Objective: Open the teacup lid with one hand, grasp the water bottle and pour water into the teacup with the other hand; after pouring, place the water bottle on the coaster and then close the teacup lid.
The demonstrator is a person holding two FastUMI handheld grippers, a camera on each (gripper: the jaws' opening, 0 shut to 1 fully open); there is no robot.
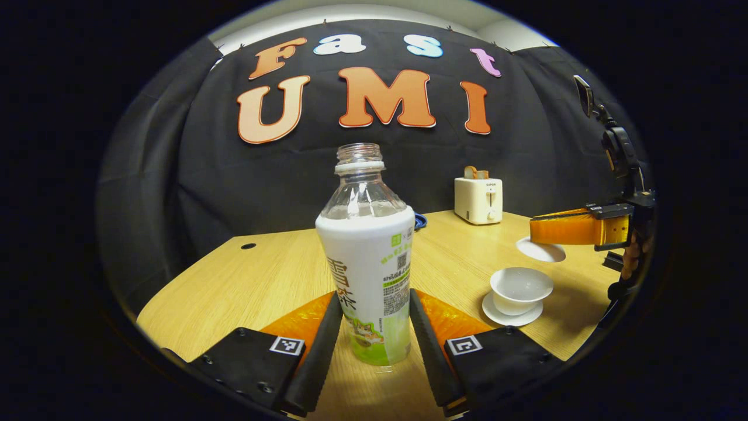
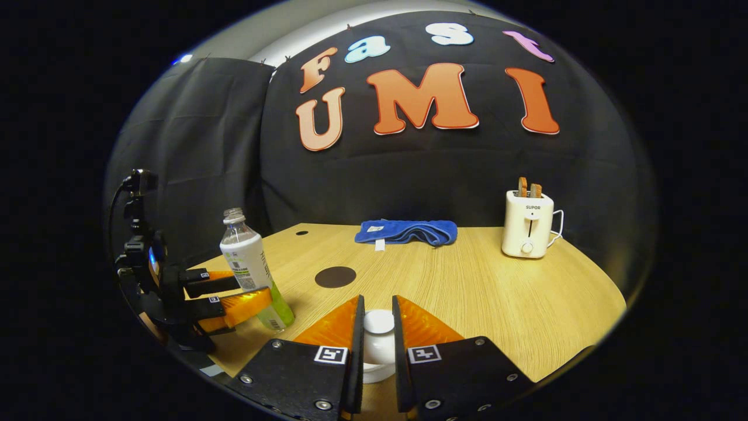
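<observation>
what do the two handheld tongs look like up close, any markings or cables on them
Each set of tongs, the left and the right, has a black bolted body carrying two square black-and-white fiducial tags, with translucent orange ribbed wedges behind two long flat fingers. Seen from the right gripper view, the left tongs' handle rig is black, with a mount on top and a thin cable looping over it.

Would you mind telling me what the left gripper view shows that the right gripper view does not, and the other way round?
Left gripper view: the uncovered teacup on its saucer. Right gripper view: the dark round coaster on the table. Shared: the water bottle gripped by the left claw, the teacup lid held by the right claw, and the toaster.
</observation>
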